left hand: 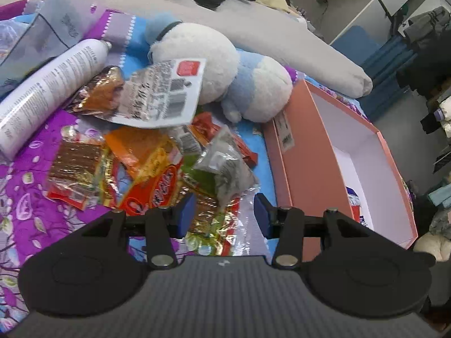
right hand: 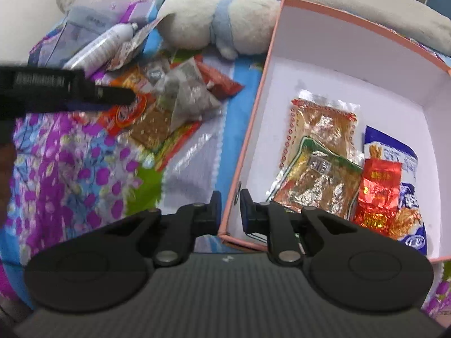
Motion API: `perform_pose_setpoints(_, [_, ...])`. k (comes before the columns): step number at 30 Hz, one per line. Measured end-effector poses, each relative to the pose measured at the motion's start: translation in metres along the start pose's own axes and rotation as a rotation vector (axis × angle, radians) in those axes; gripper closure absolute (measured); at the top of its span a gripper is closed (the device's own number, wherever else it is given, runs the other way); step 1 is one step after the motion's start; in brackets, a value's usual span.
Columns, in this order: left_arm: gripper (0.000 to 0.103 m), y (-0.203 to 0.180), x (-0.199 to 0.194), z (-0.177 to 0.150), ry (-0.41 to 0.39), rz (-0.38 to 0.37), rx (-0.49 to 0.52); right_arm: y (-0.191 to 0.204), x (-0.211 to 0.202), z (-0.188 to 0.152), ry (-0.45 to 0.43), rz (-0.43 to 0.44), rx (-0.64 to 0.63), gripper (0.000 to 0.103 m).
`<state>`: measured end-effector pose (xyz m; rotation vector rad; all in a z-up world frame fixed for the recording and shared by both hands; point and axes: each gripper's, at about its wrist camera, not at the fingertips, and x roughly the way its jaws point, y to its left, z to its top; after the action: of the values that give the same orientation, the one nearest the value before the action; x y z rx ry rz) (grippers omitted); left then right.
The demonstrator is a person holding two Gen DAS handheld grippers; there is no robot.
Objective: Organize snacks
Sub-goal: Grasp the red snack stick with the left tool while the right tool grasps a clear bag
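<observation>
Beside the pink box (left hand: pixel 284 129) on the bed, to its left, lies the heap of loose snacks (left hand: pixel 157 166): an orange-red packet, a gold-foil packet, a clear pouch of dark seeds (left hand: pixel 225 169) and a white-backed packet (left hand: pixel 163 95) propped on top. The left gripper (left hand: pixel 222 214) hovers over the near edge of this heap with its blue-padded fingers (left hand: pixel 186 211) spread wide and nothing between them; a crinkled foil packet shows in the gap below. Beyond the heap from the box's left wall rest a white spray can (left hand: pixel 50 90) lying on its side and a blue-and-white plush toy (left hand: pixel 225 81), the toy just beside the box's far left corner.

Inside the box, seen from the right wrist view, four snacks lie on the white floor: a clear packet with red trim (right hand: pixel 324 121), a green-edged foil packet (right hand: pixel 313 180) overlapping it, a small red foil pack (right hand: pixel 377 191) and a blue-and-white bag (right hand: pixel 406 169) under that. The right gripper (right hand: pixel 229 211) straddles the box's near left wall (right hand: pixel 245 146), one finger outside and one inside, the gap narrow; whether the pads press the wall I cannot tell. The left gripper's black body crosses the left of that view, above the heap. A purple flowered bedsheet (right hand: pixel 73 169) covers the bed around the box.
</observation>
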<state>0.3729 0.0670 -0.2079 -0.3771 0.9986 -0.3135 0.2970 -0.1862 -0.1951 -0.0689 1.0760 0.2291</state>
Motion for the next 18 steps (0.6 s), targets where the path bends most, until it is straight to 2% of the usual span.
perform_pose_setpoints(9, [0.051,0.017,-0.013,0.008,0.013,0.033,0.008,-0.004,-0.023,-0.025,0.091,-0.009,0.017,0.085])
perform_pose_setpoints(11, [0.048,0.023,-0.012,0.010,0.012,0.061,0.025,-0.007,-0.031,-0.025,0.061,-0.003,0.042,0.080])
perform_pose_setpoints(12, [0.044,0.025,-0.011,0.011,0.013,0.068,0.033,-0.009,-0.036,-0.023,0.043,-0.013,0.059,0.068])
perform_pose_setpoints(14, [0.037,0.032,-0.010,0.013,0.005,0.068,0.044,-0.010,-0.047,-0.017,-0.013,-0.042,0.074,0.050])
perform_pose_setpoints(18, [0.034,0.040,0.000,0.014,0.006,0.076,0.077,-0.004,-0.070,0.002,-0.177,-0.100,0.063,0.048])
